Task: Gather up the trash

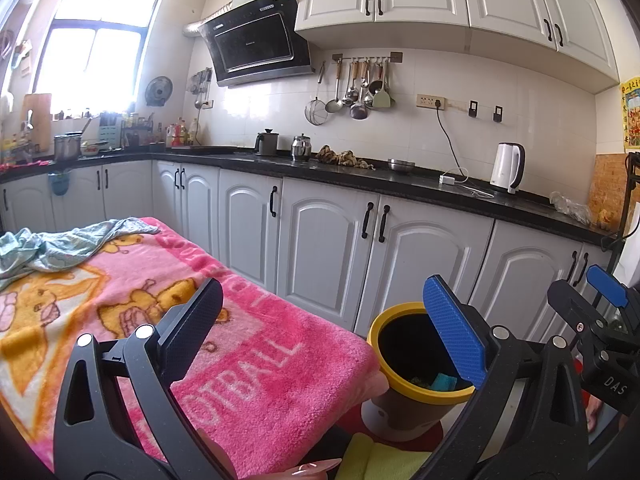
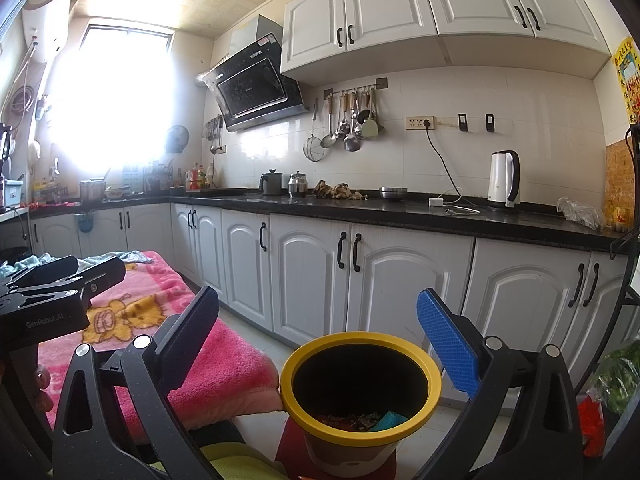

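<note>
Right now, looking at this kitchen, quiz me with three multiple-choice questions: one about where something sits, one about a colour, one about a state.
1. Where is the trash bin?
A. On the countertop
B. Low down, beside the end of the pink blanket
C. Under the window

2. What colour is the bin's rim?
A. Yellow
B. Green
C. White

3. How do the left gripper and right gripper stand?
A. Both shut on trash
B. One open, one shut
C. Both open and empty

Answers: B, the bin stands just off the blanket's edge; A, a yellow ring circles its dark inside; C, each wrist view shows fingers spread wide with nothing between.
</note>
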Available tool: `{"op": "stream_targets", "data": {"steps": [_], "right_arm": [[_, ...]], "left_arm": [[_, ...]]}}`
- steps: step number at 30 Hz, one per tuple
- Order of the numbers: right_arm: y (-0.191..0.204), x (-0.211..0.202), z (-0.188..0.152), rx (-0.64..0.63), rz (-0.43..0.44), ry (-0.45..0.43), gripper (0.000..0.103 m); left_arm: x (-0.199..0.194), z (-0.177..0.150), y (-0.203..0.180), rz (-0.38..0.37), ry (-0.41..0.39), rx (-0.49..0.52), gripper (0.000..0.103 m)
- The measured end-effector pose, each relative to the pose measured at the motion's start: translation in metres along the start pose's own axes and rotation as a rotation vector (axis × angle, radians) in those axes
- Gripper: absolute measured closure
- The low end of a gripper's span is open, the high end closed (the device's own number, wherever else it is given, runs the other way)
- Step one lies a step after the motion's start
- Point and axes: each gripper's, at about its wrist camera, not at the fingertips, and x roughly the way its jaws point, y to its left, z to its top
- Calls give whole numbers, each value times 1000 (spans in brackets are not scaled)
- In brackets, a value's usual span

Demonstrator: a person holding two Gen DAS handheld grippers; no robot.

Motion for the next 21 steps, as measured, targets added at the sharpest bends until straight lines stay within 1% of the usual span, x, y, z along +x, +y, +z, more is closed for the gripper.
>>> {"op": "stream_targets", "data": {"steps": [13, 21], "right_arm": [[-1, 2, -1, 1, -2, 4, 6], [-5, 8, -5, 2, -8, 19, 6]], "left_arm": [[0, 3, 3, 7, 4, 0, 11], [4, 2, 9, 14, 26, -15, 11]]}}
